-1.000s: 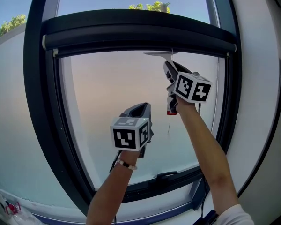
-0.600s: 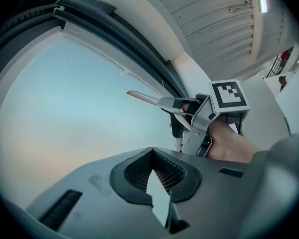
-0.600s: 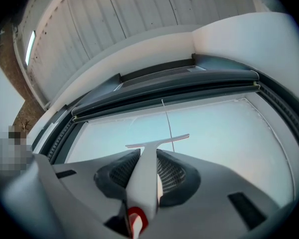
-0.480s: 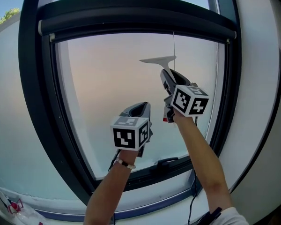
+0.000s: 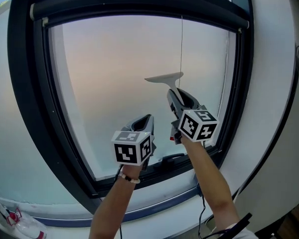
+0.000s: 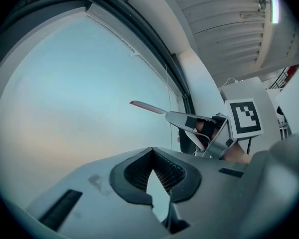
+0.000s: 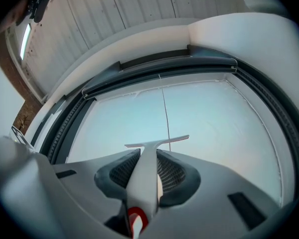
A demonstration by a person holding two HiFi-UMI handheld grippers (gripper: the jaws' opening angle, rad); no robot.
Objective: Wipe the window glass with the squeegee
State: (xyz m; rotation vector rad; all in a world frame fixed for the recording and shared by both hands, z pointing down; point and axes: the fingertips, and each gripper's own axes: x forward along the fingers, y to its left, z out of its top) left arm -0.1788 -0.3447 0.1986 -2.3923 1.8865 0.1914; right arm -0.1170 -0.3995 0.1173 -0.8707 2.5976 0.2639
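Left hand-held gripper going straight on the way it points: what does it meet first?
Most likely the window glass: nothing shows between the left hand-held gripper and the pane. The squeegee lies off to its right.

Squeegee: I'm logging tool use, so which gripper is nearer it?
Right. The right gripper holds the squeegee; the left gripper, empty, sits below and left of it.

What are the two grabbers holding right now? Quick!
Left gripper: closed, holding nothing.
Right gripper: closed on the handle of the squeegee.
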